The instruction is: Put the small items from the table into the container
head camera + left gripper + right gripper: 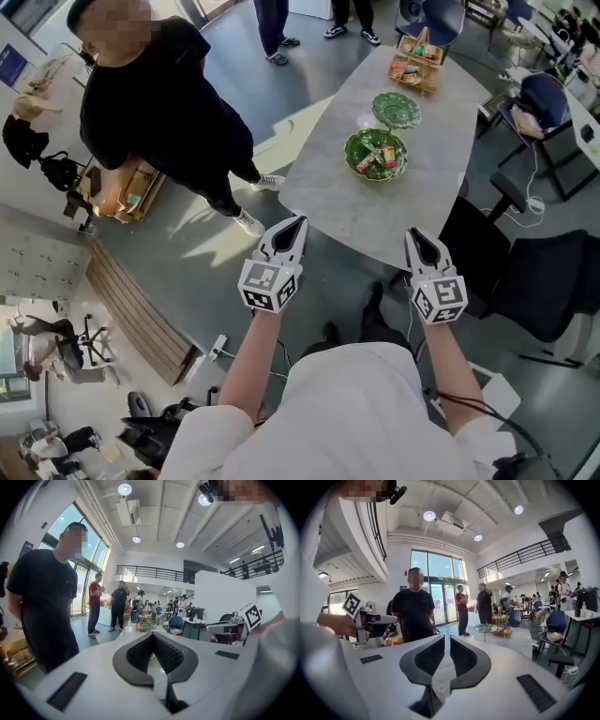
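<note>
We wear a white short-sleeved shirt [356, 403] and dark shoes [330, 332]. Our left tongs [298, 221] and right tongs [413, 234] are white, pointed shells lined with black ribbed pads [166, 653]. Flat black strips [65, 691] mark the shells. Each carries a marker cube [269, 286] printed with black-and-white squares. A dark cable [466, 404] runs beside our right sleeve.

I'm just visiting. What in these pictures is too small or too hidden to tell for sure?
- Head view: the small items in the green bowl are too small to name or count.
- Head view: what fills the basket is too far off and too small to identify.
- Head view: part of the table's near edge is covered by the right tool.
</note>
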